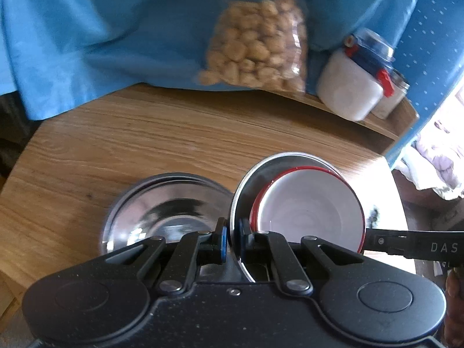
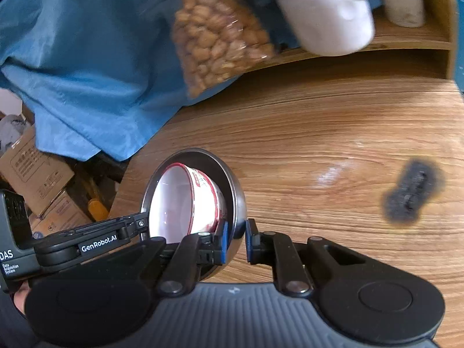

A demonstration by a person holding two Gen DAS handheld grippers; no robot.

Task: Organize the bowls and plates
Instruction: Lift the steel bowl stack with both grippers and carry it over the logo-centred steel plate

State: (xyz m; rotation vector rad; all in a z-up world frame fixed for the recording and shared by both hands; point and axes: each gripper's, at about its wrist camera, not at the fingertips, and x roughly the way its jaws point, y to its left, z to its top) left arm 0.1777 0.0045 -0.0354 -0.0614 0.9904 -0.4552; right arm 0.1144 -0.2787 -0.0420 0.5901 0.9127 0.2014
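Observation:
A steel bowl (image 1: 255, 179) with a white, red-rimmed bowl (image 1: 313, 220) nested inside is held by its rim from both sides. My left gripper (image 1: 232, 237) is shut on its near-left rim. My right gripper (image 1: 372, 242) reaches in from the right and grips the opposite rim. In the right wrist view, the right gripper (image 2: 235, 243) pinches the steel bowl's (image 2: 236, 203) wall, with the white bowl (image 2: 174, 200) inside and the left gripper (image 2: 143, 223) on the far rim. A second, empty steel bowl (image 1: 165, 203) sits on the wooden table (image 1: 116, 145), just left of the held one.
A clear bag of pale nuggets (image 1: 261, 46) leans on blue cloth (image 1: 87, 29) at the back. A white container with a blue lid and red clasp (image 1: 348, 87) stands on a low wooden shelf (image 2: 406, 43). A dark smudge (image 2: 411, 194) marks the table. Cardboard boxes (image 2: 32, 168) lie beyond its left edge.

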